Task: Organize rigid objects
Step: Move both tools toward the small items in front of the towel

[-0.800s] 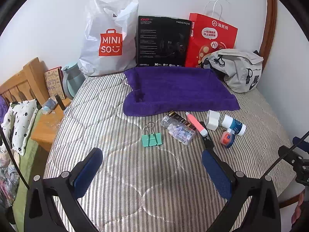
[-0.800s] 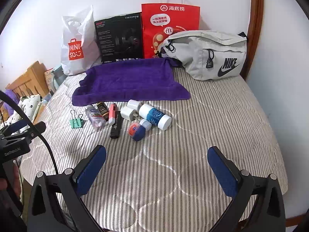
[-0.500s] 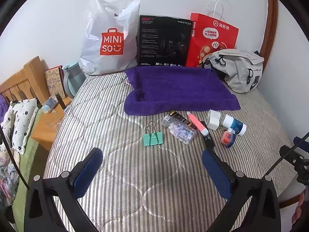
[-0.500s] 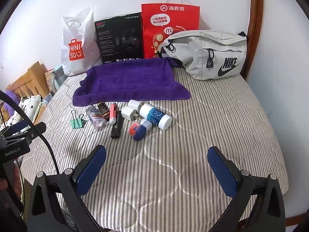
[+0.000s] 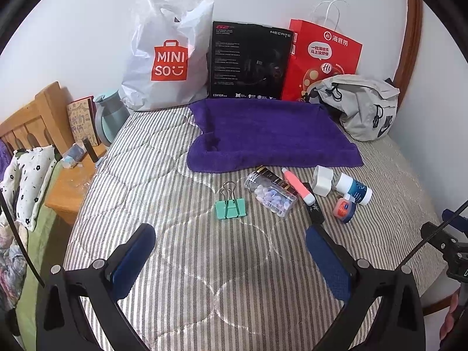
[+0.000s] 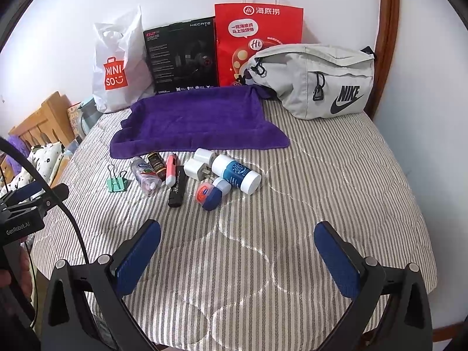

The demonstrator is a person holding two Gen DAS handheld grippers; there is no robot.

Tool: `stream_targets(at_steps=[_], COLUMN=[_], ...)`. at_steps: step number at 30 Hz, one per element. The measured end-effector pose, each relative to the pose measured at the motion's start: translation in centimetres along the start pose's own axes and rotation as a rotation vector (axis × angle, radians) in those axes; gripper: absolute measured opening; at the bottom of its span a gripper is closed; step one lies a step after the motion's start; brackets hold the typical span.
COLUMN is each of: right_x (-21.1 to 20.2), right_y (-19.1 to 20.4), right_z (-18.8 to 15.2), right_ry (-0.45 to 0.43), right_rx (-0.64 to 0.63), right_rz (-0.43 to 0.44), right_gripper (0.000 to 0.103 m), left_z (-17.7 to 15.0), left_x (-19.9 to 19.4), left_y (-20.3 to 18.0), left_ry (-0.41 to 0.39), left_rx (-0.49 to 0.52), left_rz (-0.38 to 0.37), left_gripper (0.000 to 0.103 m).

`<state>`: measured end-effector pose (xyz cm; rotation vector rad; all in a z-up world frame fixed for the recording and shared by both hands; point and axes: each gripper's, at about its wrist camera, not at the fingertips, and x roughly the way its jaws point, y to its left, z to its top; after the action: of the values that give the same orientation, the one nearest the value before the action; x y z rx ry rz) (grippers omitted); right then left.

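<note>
Small rigid items lie in a row on the striped bed in front of a purple towel point(image 5: 269, 134) point(image 6: 199, 121): a green binder clip point(image 5: 230, 207) point(image 6: 117, 182), a clear pill bottle point(image 5: 272, 196) point(image 6: 146, 175), a dark gold-labelled tube point(image 6: 156, 162), a pink stick point(image 5: 297, 182) point(image 6: 171, 168), a black bar point(image 5: 314, 209) point(image 6: 177, 190), a white plug point(image 5: 321, 180) point(image 6: 197, 168), a blue-labelled white bottle point(image 5: 355, 188) point(image 6: 235, 172) and a small blue jar point(image 5: 344, 209) point(image 6: 209, 194). My left gripper point(image 5: 231, 251) and right gripper point(image 6: 238, 248) are open and empty, held short of the items.
A Miniso bag point(image 5: 169, 58), a black box point(image 5: 248, 61), a red paper bag point(image 5: 321, 58) and a grey Nike bag point(image 6: 316, 79) line the wall behind the towel. A wooden nightstand point(image 5: 70, 187) with a teal jug point(image 5: 108, 117) stands left of the bed.
Both grippers have edged slightly forward toward the items; the left view has shifted a little. Nothing on the bed has moved.
</note>
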<state>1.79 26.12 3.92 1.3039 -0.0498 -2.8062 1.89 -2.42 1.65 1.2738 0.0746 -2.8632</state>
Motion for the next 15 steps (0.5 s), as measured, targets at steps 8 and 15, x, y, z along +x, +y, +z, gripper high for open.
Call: stream_targets(at_steps=[8,15], right_x=[0.03,0.13], right_y=[0.1,0.16], right_z=[-0.09,0.01], right_ry=[0.0,0.002], right_rx=[-0.002,-0.003], right_rz=[0.002,0.005], right_gripper=[0.103,0.103], left_z=[-0.07,-0.05], left_x=[-0.05,-0.04], left_y=[0.05,0.01], left_ry=[0.003,0.004], left_rx=[-0.003,-0.006], left_rz=[-0.008,-0.01], left_gripper=[0.103,0.103])
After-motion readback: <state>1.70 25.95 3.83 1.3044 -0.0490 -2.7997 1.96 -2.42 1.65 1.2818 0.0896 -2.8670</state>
